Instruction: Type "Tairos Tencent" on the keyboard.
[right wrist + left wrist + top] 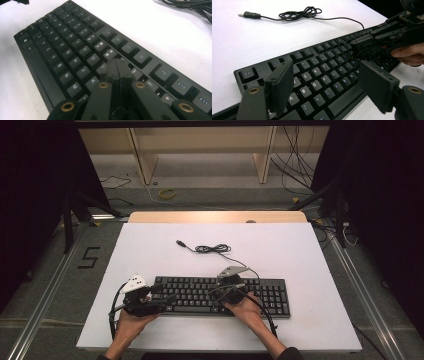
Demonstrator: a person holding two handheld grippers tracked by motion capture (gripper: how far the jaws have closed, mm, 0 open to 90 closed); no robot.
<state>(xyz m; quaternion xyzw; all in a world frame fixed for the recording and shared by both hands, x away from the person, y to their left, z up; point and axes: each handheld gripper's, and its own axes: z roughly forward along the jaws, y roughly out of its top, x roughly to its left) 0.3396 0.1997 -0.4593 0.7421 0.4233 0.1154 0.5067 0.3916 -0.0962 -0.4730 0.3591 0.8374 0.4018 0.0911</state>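
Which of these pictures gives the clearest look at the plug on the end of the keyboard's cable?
The left gripper view: the USB plug lies close and sharp on the white table, metal tip visible. The high view shows it whole but tiny, beyond the keyboard. The right gripper view catches just a bit of coiled cable, not the plug.

left gripper [325, 85] jaws wide apart over keyboard [319, 72] | right gripper [372, 41] jaws together on keys | cable [299, 12] coiled beyond
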